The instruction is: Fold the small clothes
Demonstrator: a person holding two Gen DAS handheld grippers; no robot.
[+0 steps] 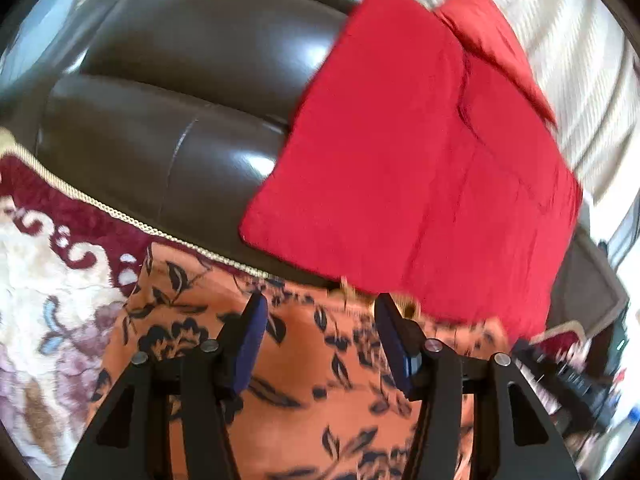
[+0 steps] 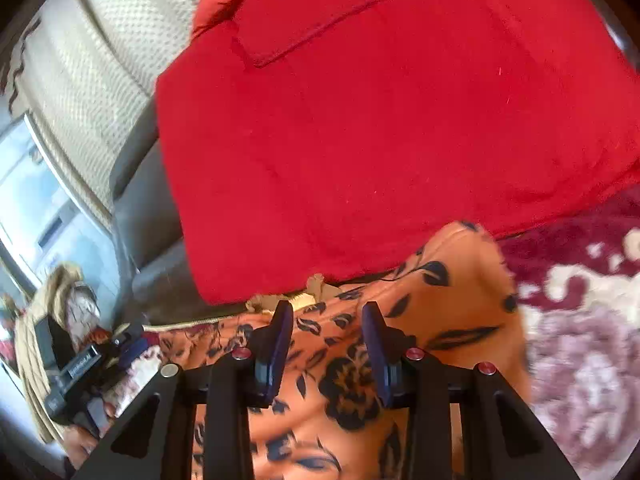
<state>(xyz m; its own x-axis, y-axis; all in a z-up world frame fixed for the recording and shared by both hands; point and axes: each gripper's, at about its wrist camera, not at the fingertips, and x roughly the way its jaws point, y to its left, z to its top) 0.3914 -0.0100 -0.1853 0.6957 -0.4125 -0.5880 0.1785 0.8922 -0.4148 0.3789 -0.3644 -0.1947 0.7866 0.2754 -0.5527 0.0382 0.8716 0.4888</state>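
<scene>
An orange garment with a black leaf print [image 1: 312, 364] lies on a patterned blanket under both grippers; it also shows in the right wrist view [image 2: 452, 304]. A folded red garment [image 1: 408, 168] lies just beyond it on a dark sofa, and fills the upper right wrist view [image 2: 380, 132]. My left gripper [image 1: 320, 316] is open and empty above the orange garment. My right gripper [image 2: 326, 318] is open and empty above the same garment. In the right wrist view the other gripper [image 2: 100, 364] shows at the far left.
A dark brown leather sofa [image 1: 180, 92] holds the clothes. A maroon and white floral blanket [image 1: 52, 264] covers its seat and also shows in the right wrist view [image 2: 584, 320]. A cream textured cover [image 2: 92, 76] lies behind the red garment.
</scene>
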